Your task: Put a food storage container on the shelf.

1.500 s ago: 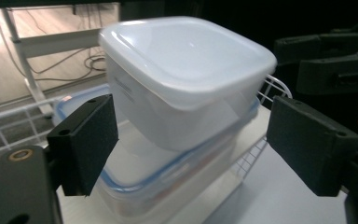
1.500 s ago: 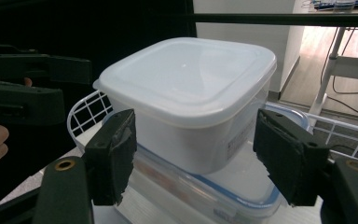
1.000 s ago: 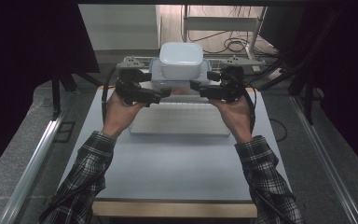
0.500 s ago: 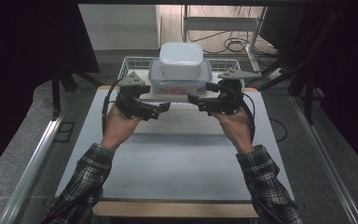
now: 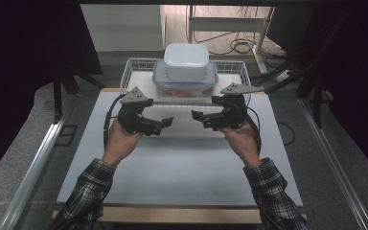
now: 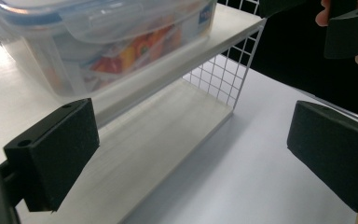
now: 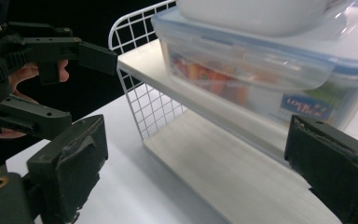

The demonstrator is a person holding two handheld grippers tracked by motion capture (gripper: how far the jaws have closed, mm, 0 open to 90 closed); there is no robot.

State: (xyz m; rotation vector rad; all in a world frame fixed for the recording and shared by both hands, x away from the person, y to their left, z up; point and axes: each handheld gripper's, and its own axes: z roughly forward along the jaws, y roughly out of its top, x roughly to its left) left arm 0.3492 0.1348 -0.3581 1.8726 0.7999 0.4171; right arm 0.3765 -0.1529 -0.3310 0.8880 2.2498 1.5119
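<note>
Item: clear clip-lid food box (image 5: 185, 85) with a white tub (image 5: 186, 61) stacked on it, on the upper board of a wire-sided shelf (image 5: 133, 71) at the table's far edge. I judge it rigid, slick and moderately heavy, best gripped at both short ends; its blue label (image 7: 306, 106) is unreadable. My left gripper (image 5: 159, 125) and right gripper (image 5: 201, 119) hover wide apart, empty, just before it.
</note>
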